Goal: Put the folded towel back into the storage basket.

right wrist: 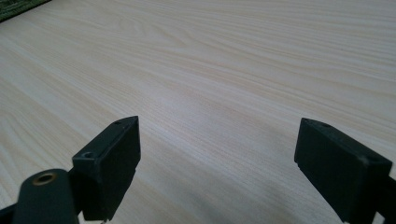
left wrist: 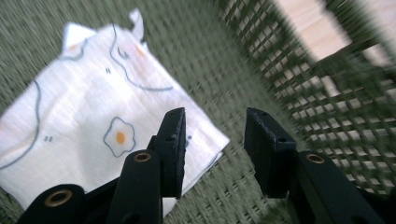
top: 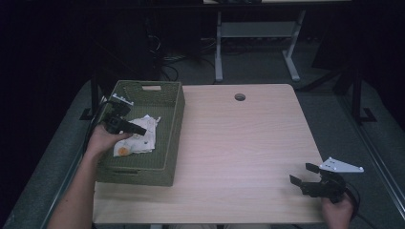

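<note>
Two tongs spread: left tongs (left wrist: 212,140) over egg-print cloth (left wrist: 93,121) in basket (top: 174,114); right tongs (top: 302,174) above table (top: 239,143).

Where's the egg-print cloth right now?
The egg-print cloth lies flat on the floor of the green basket at the table's left side, with the open left gripper just above its corner.

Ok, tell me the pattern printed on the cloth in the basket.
White cloth printed with fried eggs, yellow-orange yolks outlined in dark lines; clearest in the left gripper view.
</note>
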`<state>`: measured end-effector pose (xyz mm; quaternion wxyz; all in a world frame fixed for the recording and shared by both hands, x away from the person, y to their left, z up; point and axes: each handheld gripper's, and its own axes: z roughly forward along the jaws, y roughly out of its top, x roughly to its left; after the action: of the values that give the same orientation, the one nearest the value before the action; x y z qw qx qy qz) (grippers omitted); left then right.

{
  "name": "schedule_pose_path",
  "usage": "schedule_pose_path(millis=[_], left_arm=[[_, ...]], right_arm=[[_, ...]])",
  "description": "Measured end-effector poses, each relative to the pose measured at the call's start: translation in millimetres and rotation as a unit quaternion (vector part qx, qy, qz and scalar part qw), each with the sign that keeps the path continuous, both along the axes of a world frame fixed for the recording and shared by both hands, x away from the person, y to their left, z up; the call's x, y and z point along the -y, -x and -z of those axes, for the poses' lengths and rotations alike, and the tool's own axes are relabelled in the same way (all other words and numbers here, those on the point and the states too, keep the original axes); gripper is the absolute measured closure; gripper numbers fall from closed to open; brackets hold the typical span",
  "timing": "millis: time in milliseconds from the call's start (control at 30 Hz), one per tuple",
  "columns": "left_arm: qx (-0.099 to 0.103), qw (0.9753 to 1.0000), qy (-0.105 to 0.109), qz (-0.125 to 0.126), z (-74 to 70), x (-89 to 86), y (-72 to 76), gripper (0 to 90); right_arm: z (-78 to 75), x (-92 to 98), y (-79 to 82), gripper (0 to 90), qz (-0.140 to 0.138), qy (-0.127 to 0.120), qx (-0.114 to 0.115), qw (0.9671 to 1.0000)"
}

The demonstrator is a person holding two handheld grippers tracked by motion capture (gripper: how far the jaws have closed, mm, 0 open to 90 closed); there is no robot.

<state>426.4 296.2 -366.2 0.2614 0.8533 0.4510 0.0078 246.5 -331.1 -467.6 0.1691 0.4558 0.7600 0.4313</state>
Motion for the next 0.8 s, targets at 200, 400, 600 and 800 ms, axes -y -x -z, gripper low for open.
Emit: schedule_pose_path(millis=[200, 400, 600, 800], left_arm=[[-0.036, 0.9991, -0.022, 0.007, 20.7, 19.6, -11.9, 59.0], [-0.055, 0.9972, -0.05, -0.002, 37.6, 32.3, -22.0, 55.9], [-0.068, 0.993, -0.093, -0.026, 49.3, 31.7, -25.6, 54.2], [-0.08, 0.9896, -0.118, -0.018, 58.1, 35.2, -26.8, 53.6]], right_arm=[[-0.5, 0.3, -0.2, 14.0, -0.003, 0.0, 0.001, 1.0], [-0.3, 0.5, -0.1, 14.0, -0.004, -0.001, 0.001, 1.0], [-1.1, 1.8, -0.3, 14.0, -0.004, -0.003, 0.004, 1.0], [-0.4, 1.5, -1.2, 14.0, -0.006, -0.003, 0.003, 1.0]])
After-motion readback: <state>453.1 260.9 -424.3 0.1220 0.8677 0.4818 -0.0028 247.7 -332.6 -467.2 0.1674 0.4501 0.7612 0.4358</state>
